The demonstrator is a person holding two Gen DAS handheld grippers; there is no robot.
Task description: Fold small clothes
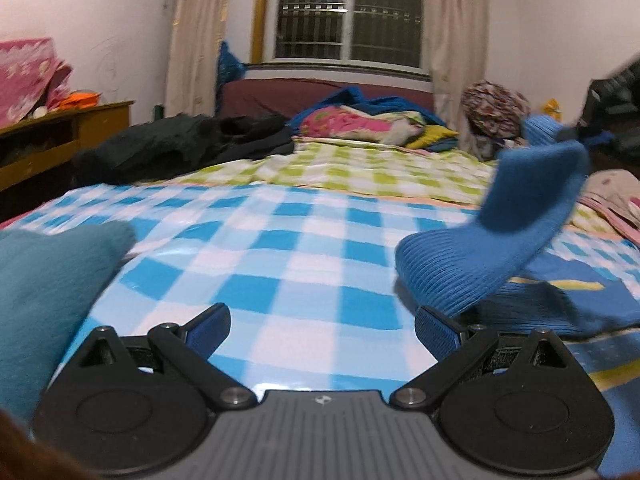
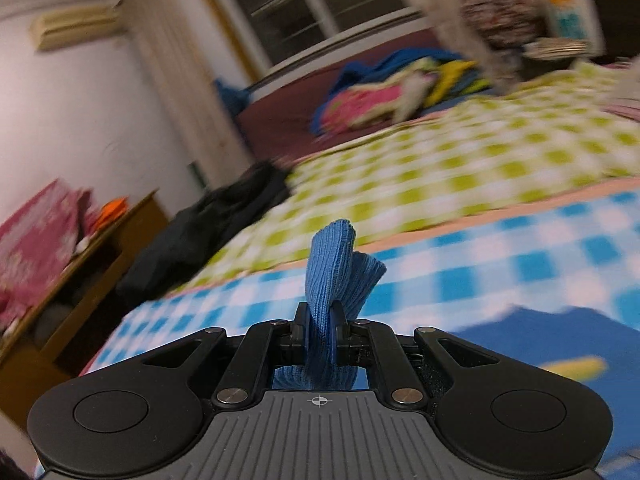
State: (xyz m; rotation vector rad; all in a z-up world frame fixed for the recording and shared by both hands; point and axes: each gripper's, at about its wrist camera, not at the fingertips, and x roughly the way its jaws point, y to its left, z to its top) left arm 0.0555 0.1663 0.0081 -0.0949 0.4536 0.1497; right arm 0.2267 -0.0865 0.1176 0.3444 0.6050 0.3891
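Observation:
A blue ribbed knit garment is lifted off the blue-checked bed sheet at the right, one end still resting low by my left gripper's right finger. My right gripper is shut on a bunched fold of that blue knit; in the left wrist view it shows blurred at the upper right. My left gripper stands open wide above the sheet with nothing between its fingers. A teal cloth lies at its left. Under the lifted knit lies more blue fabric with a yellow stripe.
A green-checked blanket covers the far half of the bed. A black jacket lies at the back left, a heap of colourful bedding at the head. A wooden cabinet stands left of the bed, a patterned bag at the back right.

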